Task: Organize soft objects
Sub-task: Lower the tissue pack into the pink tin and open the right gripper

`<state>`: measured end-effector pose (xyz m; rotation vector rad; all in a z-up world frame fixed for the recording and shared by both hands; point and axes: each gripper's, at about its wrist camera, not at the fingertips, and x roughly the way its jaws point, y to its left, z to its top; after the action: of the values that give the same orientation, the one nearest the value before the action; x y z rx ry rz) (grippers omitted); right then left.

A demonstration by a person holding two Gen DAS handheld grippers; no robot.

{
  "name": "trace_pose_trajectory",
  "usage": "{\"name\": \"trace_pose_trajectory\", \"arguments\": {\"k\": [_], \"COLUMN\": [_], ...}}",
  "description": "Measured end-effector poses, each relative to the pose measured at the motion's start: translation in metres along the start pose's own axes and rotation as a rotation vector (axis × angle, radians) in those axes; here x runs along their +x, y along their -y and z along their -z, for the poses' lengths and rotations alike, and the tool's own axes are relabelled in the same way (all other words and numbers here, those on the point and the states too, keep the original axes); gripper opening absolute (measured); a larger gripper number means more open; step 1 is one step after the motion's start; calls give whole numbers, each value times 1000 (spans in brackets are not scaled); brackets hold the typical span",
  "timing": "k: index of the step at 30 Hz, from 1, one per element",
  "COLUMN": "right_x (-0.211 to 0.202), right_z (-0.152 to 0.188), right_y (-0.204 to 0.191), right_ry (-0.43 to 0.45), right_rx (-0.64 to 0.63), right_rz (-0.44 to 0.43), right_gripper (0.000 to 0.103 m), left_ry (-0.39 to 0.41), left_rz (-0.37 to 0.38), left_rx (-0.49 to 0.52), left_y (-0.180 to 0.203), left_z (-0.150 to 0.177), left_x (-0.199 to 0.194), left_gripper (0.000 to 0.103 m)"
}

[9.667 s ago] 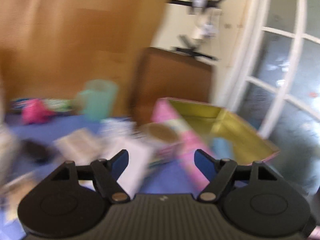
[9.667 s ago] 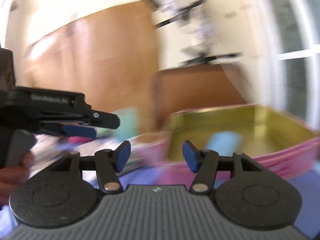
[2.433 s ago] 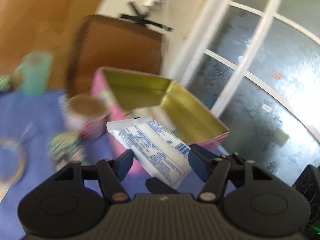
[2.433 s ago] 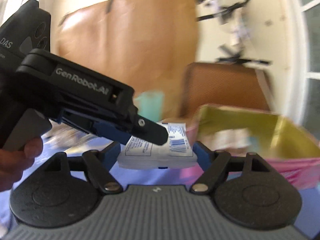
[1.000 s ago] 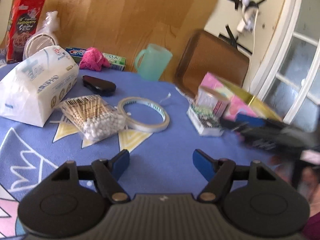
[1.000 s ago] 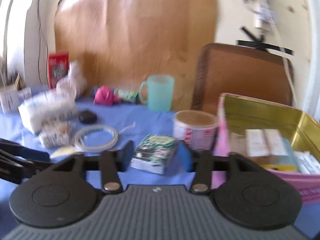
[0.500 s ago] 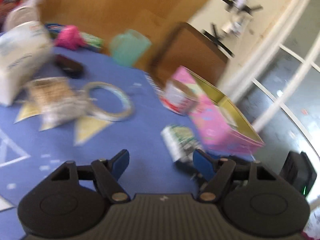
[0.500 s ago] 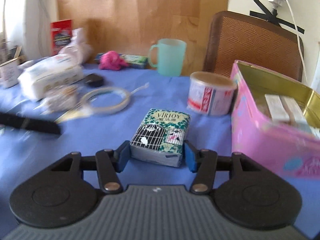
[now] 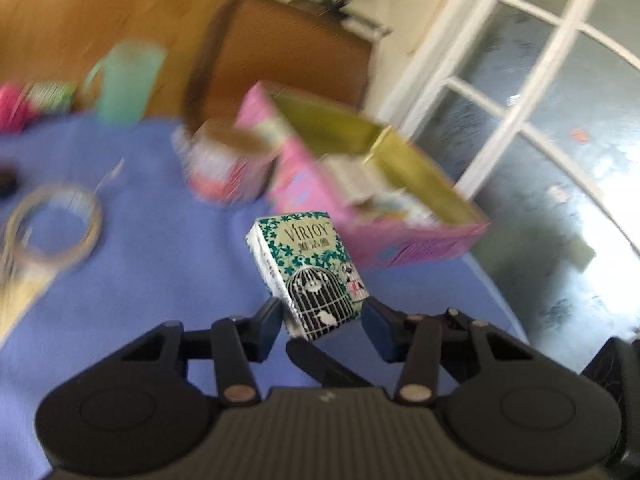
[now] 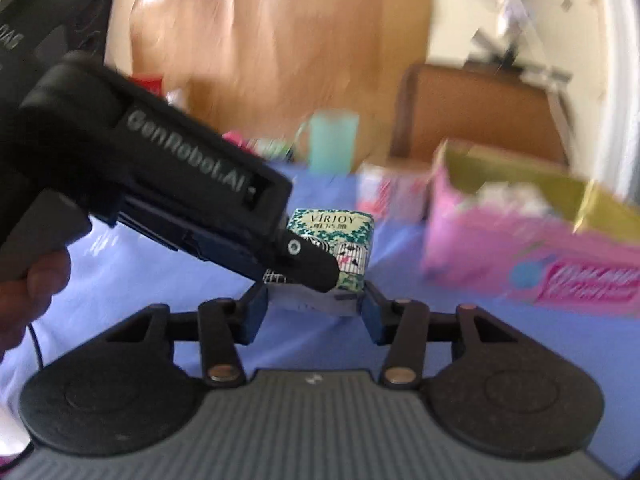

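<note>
A green and white VIRJOY tissue pack (image 9: 310, 272) with a birdcage print is held above the blue tablecloth. My left gripper (image 9: 322, 322) and my right gripper (image 10: 312, 310) are both shut on it, each from its own side. The pack also shows in the right wrist view (image 10: 340, 240), partly hidden by the left gripper's black body (image 10: 160, 184). The open pink tin box (image 9: 360, 216) with a gold inside stands just beyond, with packets lying in it.
A round red and white tub (image 9: 218, 170) stands left of the tin. A tape ring (image 9: 54, 224) lies at the left. A green mug (image 9: 126, 80) and a brown chair back (image 9: 288, 52) are behind. The table edge and window are at the right.
The tissue pack lay on the cloth between my right fingers; now both grippers have closed on it and lifted it. The left gripper swung right toward the tin.
</note>
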<state>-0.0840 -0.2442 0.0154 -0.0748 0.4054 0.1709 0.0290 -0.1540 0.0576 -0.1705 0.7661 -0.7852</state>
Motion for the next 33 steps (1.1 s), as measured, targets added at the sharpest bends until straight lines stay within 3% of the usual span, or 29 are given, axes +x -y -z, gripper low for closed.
{"name": "trace_pose_trajectory", "arguments": {"k": [4,8,11,15,19,24,29,33], "right_x": [-15,-15,-2,41,63,47,20,2], "right_z": [-16,-28,-32,-34,-29,-28,-23,-21], "right_y": [27,64,99,149,170,164,136,107], "right_ry": [130,182,163,77,9,79,136,169], "right_rx": [44,80,140,187,166,202,186,175], "right_rz": [83,189,262,417,511,489,476,415], "right_gripper": [53,53,53,58,78,79,79,79], "left_ry": [44,48,64,44,47,76,110,128], "left_rz": [23,54,31,-16,-32,-51,-108,-180], "left_rx": [91,145,180,151,116,121,164,153], "left_y": [38,71,88,82,67,52,38,10], "left_z": [-34,-61,-63,-57,-51,-41,-21,4], "left_x": [20,58,77,95,88,69,37,5], "left_gripper": [44,48,53,54,55,56,59,61]}}
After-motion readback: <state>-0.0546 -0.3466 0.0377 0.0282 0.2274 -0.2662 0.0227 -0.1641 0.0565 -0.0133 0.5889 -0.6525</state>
